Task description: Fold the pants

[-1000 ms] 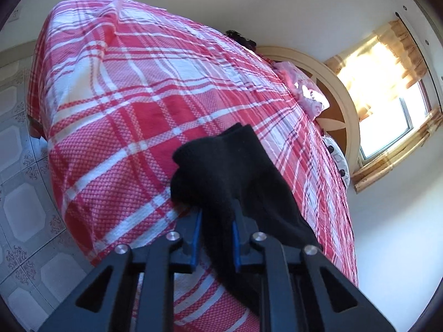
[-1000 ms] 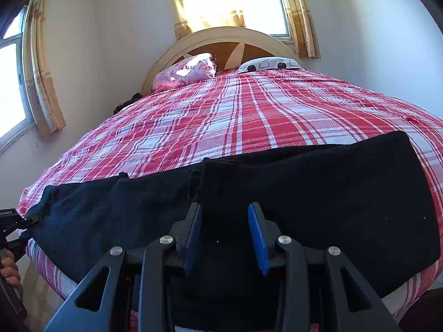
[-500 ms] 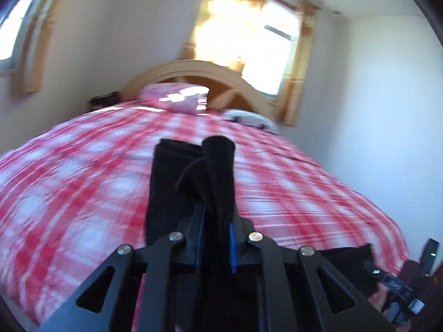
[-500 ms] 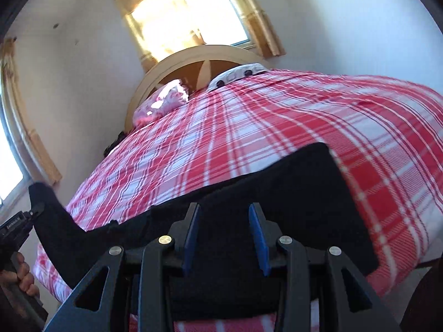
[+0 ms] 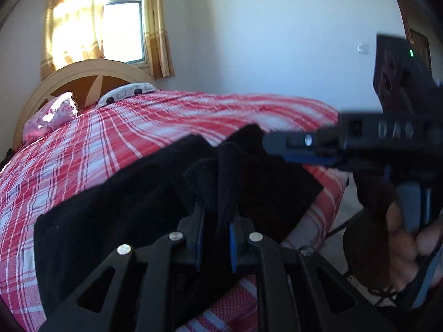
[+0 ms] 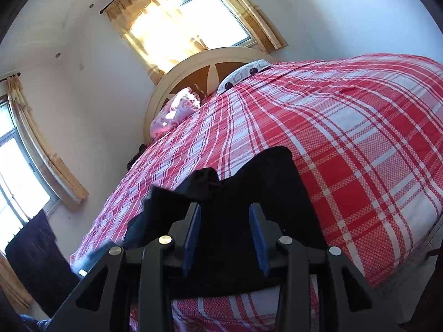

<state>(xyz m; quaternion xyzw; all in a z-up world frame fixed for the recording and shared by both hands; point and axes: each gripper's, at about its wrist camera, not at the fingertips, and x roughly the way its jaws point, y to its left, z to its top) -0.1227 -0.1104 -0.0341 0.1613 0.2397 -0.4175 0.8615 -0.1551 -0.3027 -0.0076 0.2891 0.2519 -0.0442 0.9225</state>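
Note:
The black pants (image 5: pixel 116 210) lie across the near edge of the bed, doubled over on themselves. My left gripper (image 5: pixel 216 215) is shut on a bunched end of the pants and holds it over the rest of the cloth. My right gripper (image 6: pixel 224 221) is open, its blue pads on either side of the pants (image 6: pixel 265 193) without pinching them. The right gripper also shows in the left wrist view (image 5: pixel 318 149), blurred, reaching in from the right with the person's hand behind it.
The bed has a red and white plaid cover (image 6: pixel 360 144), a pink pillow (image 6: pixel 177 110) and a rounded headboard (image 5: pixel 83 77) under a curtained window. A dark cloth (image 6: pixel 36 260) hangs at the left of the right wrist view. Floor shows past the bed's right edge (image 5: pixel 343 215).
My left gripper has swung the held pants end from the left side over toward the right end, folding the pants across. My right gripper stayed open over the pants and tilted.

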